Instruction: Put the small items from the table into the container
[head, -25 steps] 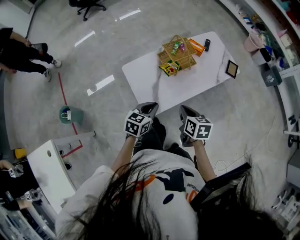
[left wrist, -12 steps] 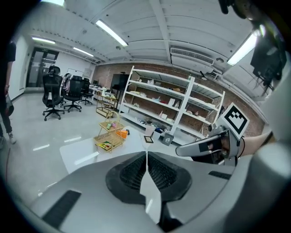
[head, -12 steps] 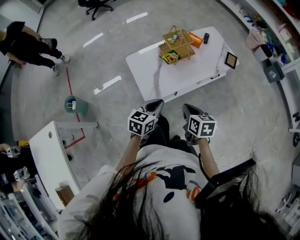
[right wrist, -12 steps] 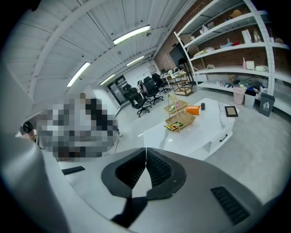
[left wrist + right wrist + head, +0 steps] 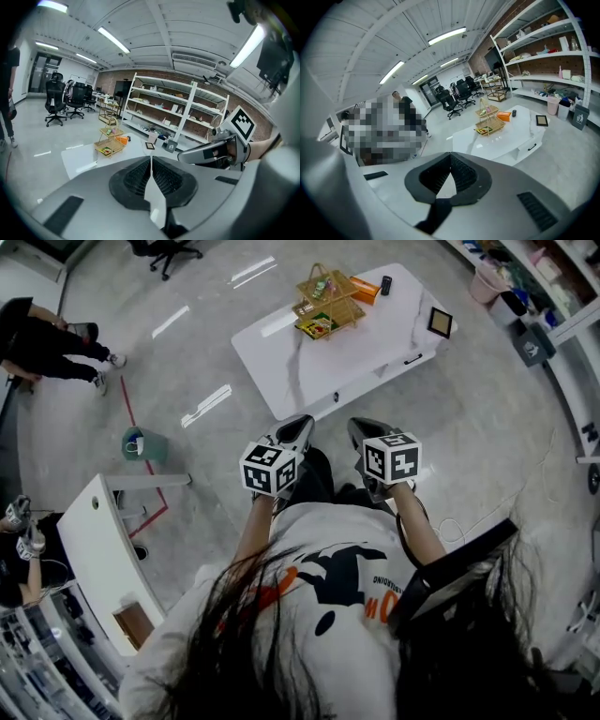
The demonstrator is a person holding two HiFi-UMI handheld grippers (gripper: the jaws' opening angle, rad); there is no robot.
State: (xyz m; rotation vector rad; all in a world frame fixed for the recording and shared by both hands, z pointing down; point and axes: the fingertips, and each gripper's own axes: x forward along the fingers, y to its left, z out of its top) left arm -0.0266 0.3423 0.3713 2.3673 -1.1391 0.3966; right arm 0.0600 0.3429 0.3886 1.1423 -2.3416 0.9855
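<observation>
Grey floor (image 5: 469,427) separates me from the white tabletop (image 5: 309,362). Its wire basket (image 5: 339,307) holds snack packets (image 5: 318,324), orange box (image 5: 366,289) beside. Left claw (image 5: 300,423) and right claw (image 5: 357,427) closed, empty; only the left gripper view shows the other claw.

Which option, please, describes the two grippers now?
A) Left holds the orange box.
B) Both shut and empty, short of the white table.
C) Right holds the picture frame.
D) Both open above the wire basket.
B: each gripper view shows jaws together on nothing, and the left gripper and right gripper sit by the person's body, off the white table.
</observation>
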